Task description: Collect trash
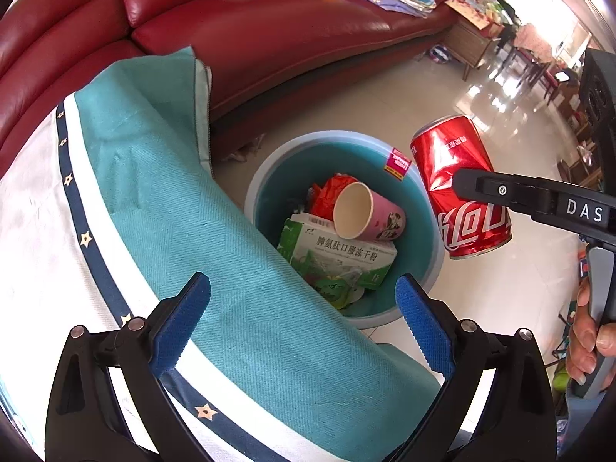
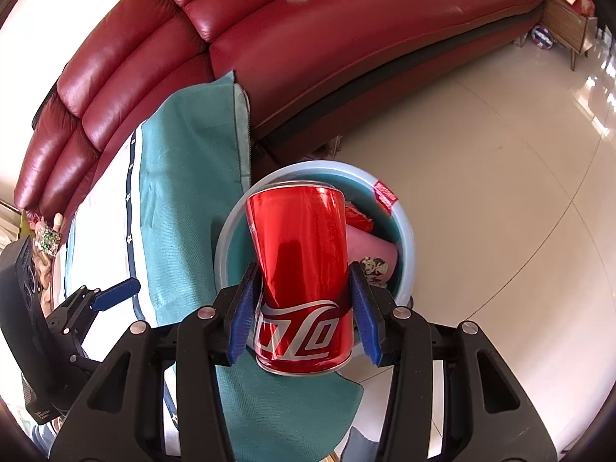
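On the left, our left tool point(image 1: 302, 315) stands spread and empty above the teal cloth point(image 1: 246, 308). Our right tool point(image 2: 304, 308) pinches the dented red can point(image 2: 304, 269) over the bin point(image 1: 435, 254) – released off-centre, we judge it may strike the rim.

The can point(image 2: 304, 281) is thin metal with a glossy red coat, dented along one side. The bin point(image 1: 431, 269) looks like smooth matt plastic. Inside it, the cup point(image 1: 365, 213) is paper, matt cream within, and the box point(image 1: 338, 258) is printed cardboard, creased. The sofa point(image 2: 292, 50) is shiny red leather. The tablecloth point(image 1: 231, 269) is coarse woven fabric, matt. The floor point(image 2: 481, 177) is polished tile, mirror-bright.
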{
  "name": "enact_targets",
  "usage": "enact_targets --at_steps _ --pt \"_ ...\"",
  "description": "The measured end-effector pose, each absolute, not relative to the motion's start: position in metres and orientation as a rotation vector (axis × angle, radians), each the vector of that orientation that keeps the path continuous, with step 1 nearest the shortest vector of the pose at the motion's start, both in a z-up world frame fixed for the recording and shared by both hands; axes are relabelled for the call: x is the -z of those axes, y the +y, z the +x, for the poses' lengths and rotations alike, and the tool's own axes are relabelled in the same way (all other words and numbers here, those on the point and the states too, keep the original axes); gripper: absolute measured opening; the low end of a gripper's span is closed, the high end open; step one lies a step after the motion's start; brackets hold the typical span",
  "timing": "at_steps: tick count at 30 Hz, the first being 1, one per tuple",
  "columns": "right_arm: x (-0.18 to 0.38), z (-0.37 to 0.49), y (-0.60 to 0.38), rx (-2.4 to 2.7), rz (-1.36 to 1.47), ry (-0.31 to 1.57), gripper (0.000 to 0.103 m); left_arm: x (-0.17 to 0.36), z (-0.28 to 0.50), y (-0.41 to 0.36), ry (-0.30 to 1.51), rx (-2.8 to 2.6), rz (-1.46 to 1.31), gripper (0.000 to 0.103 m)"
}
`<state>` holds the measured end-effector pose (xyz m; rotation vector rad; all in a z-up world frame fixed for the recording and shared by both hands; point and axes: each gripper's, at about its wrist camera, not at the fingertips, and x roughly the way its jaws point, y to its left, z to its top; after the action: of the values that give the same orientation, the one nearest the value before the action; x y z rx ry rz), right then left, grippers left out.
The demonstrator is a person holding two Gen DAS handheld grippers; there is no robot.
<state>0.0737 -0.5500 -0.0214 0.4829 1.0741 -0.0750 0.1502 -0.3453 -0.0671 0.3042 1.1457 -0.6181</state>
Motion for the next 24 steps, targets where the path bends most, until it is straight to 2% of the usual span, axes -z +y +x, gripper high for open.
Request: enact_targets --at_steps 4,7,10,14,24 --pt "0.018 0.08 -0.536 0.059 0.433 1.085 0.046 0.064 0.149 -0.339 1.14 0.614 0.289 0.097" --pt "0.013 0.082 -0.529 0.058 0.406 1.081 0.069 0.062 0.149 -0.335 1.135 0.613 0.278 0.097" --pt "0.009 0.081 -0.527 0.069 0.401 1.075 0.072 0.06 0.15 -0.333 1.133 0.611 0.275 0.097" --pt "0.007 0.077 -0.525 0.094 0.398 1.085 0.086 0.055 0.145 -0.329 1.116 0.611 0.282 0.097" --pt "0.003 0.056 -0.52 0.142 0.386 1.104 0.088 0.038 0.122 -0.315 1.07 0.604 0.288 0.097"
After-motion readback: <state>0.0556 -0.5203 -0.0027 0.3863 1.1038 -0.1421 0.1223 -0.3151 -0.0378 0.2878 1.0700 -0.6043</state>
